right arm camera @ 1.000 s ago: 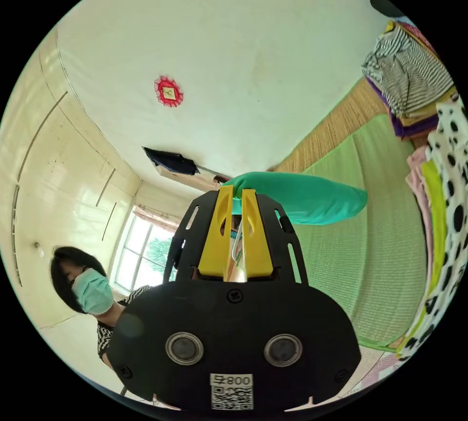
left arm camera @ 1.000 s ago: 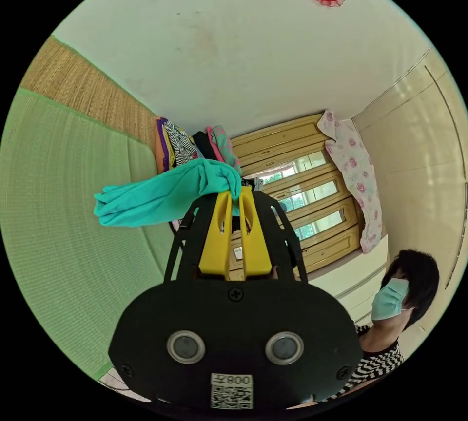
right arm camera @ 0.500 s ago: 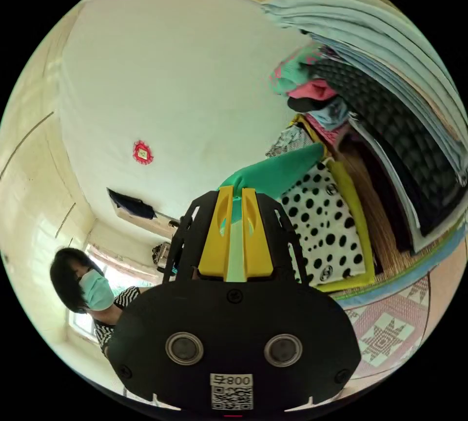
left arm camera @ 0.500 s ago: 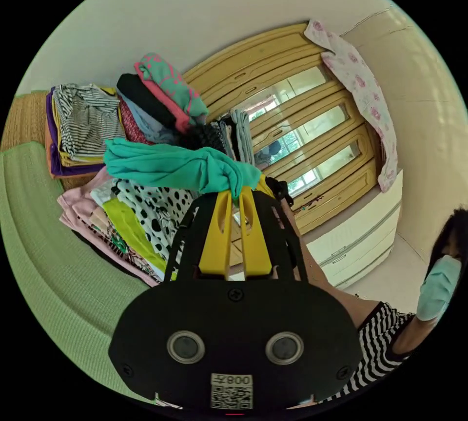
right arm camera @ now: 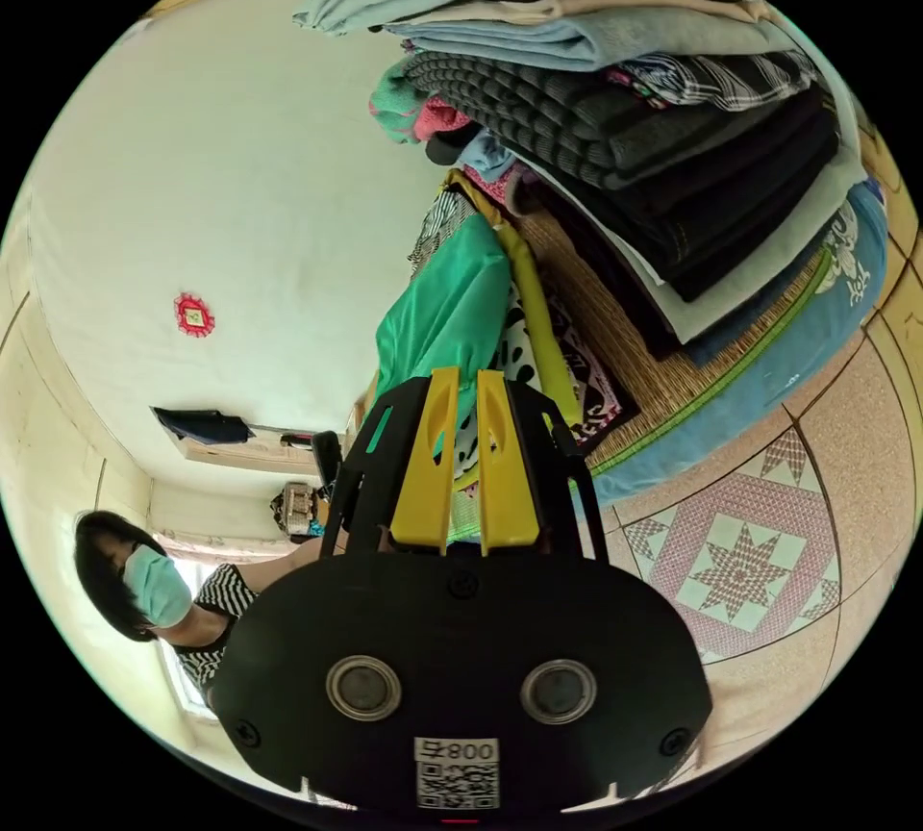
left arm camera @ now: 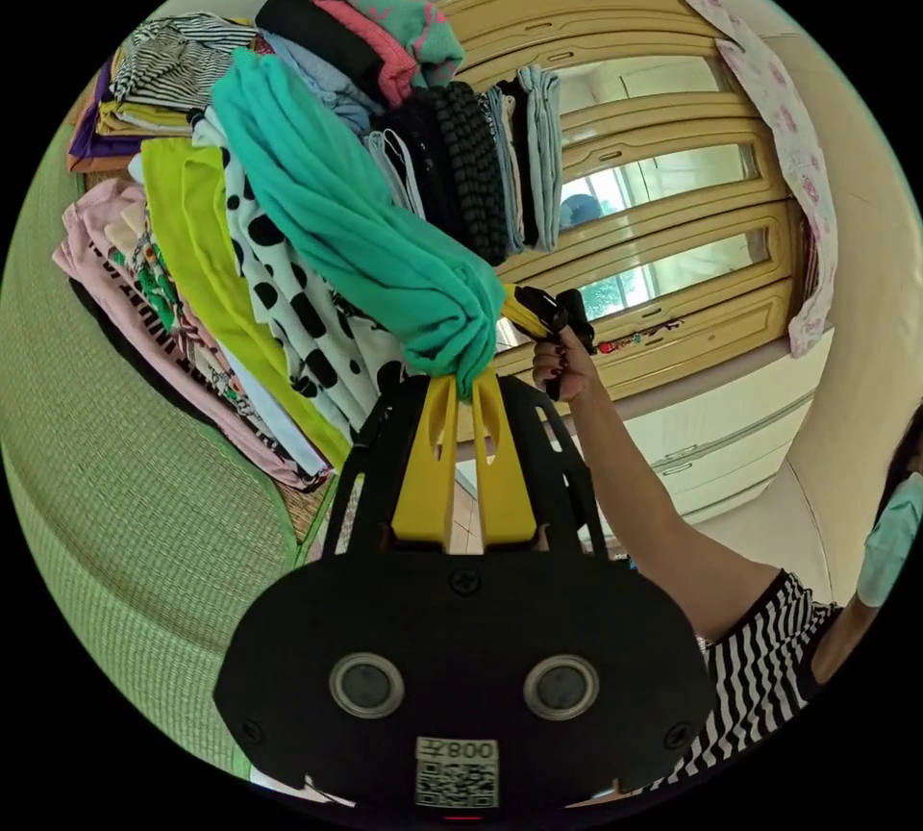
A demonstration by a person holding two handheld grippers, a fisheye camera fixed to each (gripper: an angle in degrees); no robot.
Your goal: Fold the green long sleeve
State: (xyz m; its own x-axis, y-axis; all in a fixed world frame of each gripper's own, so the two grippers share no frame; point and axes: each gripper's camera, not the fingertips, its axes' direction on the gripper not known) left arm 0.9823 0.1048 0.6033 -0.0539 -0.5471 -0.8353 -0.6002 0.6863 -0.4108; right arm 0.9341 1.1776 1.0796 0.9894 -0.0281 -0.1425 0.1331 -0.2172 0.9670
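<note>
Green long sleeve (left arm camera: 356, 225) is hanging bunched up in the air, right in front of the folded clothes piles (left arm camera: 461, 158). Left gripper (left arm camera: 463, 384) is pinching one end tight, right gripper (right arm camera: 460, 379) is clamping the other (right arm camera: 442, 321). Person's hand (left arm camera: 562, 365) is gripping the far handle.

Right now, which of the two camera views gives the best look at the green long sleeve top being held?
The left gripper view: the green long sleeve top stretches from the left gripper across the polka-dot garment, showing its bunched folds. The right gripper view shows a narrower strip of it running up from the right gripper.
</note>
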